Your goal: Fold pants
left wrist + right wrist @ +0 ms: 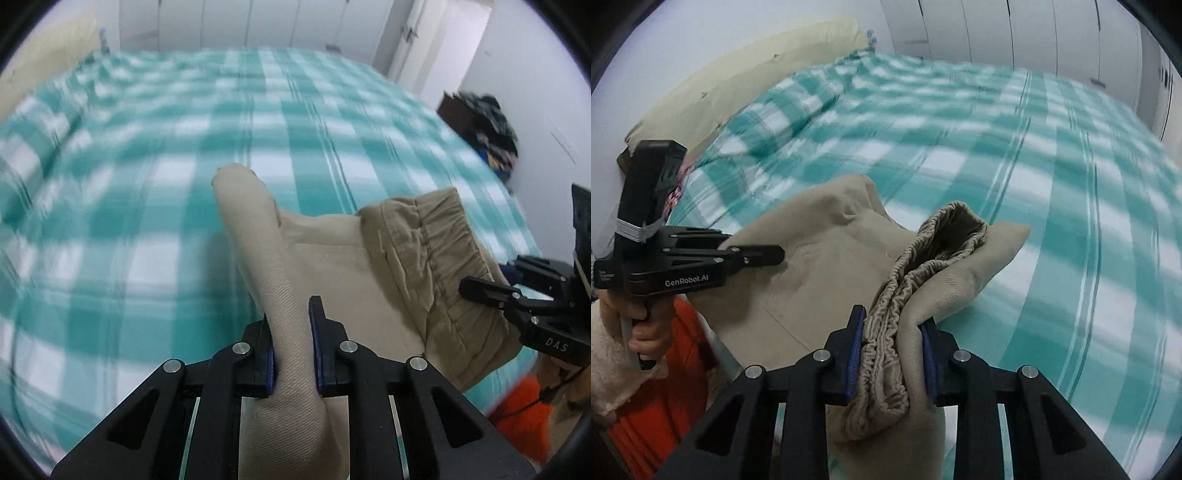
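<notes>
Beige pants (332,251) hang over the near edge of a bed with a teal and white checked cover (184,147). My left gripper (291,332) is shut on a fold of the pants' fabric, which stands up between the blue pads. My right gripper (892,343) is shut on the gathered elastic waistband (923,251) and the cloth beside it. The right gripper also shows at the right edge of the left wrist view (480,291), against the waistband (443,236). The left gripper shows at the left of the right wrist view (775,254), on the pants (820,280).
A cream pillow (746,74) lies at the head of the bed (997,166). White wardrobe doors (258,22) stand behind the bed. A dark pile of clothes (487,125) sits at the right. Something orange (665,387) is below the bed edge, by the hand.
</notes>
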{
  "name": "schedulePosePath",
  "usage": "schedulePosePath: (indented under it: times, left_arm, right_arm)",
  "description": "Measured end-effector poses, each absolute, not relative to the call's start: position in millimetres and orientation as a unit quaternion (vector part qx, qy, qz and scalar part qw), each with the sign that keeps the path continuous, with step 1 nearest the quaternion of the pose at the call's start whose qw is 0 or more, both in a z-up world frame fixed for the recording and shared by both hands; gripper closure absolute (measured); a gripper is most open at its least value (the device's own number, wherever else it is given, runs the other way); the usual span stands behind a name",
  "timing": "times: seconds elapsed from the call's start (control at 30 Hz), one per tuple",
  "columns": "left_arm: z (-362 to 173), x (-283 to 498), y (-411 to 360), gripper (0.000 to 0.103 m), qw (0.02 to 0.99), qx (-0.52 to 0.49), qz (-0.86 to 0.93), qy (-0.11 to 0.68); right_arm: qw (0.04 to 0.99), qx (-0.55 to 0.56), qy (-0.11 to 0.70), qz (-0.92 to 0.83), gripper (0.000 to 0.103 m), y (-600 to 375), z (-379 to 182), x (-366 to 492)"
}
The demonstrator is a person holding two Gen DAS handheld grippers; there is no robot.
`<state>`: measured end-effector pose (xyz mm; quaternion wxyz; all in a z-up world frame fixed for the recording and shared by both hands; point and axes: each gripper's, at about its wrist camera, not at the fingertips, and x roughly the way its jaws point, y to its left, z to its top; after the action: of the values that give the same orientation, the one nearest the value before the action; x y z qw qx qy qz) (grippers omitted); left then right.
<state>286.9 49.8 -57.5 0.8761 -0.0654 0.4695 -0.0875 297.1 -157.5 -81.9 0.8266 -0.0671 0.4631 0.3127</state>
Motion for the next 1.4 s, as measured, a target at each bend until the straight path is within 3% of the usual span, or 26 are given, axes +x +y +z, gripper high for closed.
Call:
schedulePosePath:
  times: [0.1,0.13,0.17,0.23,0.3,0.43,0.5,0.63,0.8,1.07,1.4]
  left_arm:
    - [-45.7,326.1,51.1,0.087,0.899,-0.041,-0.061,0.433]
    - [-47.5,339.7,51.9,0.079,0.905,-0.028,-0.042,0.423]
    - [-51.6,346.4,53.7,0.061,0.909,-0.02,-0.025,0.417]
    - [-67.6,351.6,58.2,0.035,0.911,-0.008,0.007,0.411]
    - [-82.6,342.7,61.4,0.027,0.91,0.009,0.026,0.414]
    - [-115.3,296.3,63.9,0.011,0.898,0.051,0.04,0.436]
    - [-123.3,271.2,60.5,0.011,0.893,0.069,0.048,0.441]
    - [-117.7,225.1,48.1,0.007,0.889,0.089,0.086,0.441]
    - [-80.9,180.1,41.1,0.004,0.902,0.067,0.084,0.417]
    - [-40.6,130.9,43.6,0.003,0.9,0.041,0.068,0.428]
    - [-28.8,94.4,45.0,0.001,0.876,0.014,0.045,0.48]
  right_arm:
    - [0.845,-0.044,0.442,0.299,0.075,-155.6,-65.1,347.7]
    - [0.853,-0.038,0.431,0.293,0.075,-154.2,-60.3,367.0]
    - [0.858,-0.036,0.423,0.288,0.074,-154.3,-57.7,382.8]
    - [0.864,-0.024,0.422,0.273,0.068,-157.8,-60.5,413.9]
    - [0.859,-0.035,0.451,0.24,0.039,-162.4,-78.2,438.1]
    - [0.865,-0.065,0.471,0.159,0.032,-190.1,-102.9,429.5]
    - [0.864,-0.057,0.479,0.142,0.02,-203.8,-111.3,411.8]
    - [0.869,-0.058,0.475,0.128,0.016,-214.9,-115.7,356.1]
    - [0.877,-0.032,0.459,0.137,0.001,-207.7,-98.7,279.4]
    - [0.877,-0.042,0.455,0.146,0.001,-181.2,-67.9,197.1]
    - [0.869,-0.08,0.465,0.145,0.001,-162.8,-28.5,146.6]
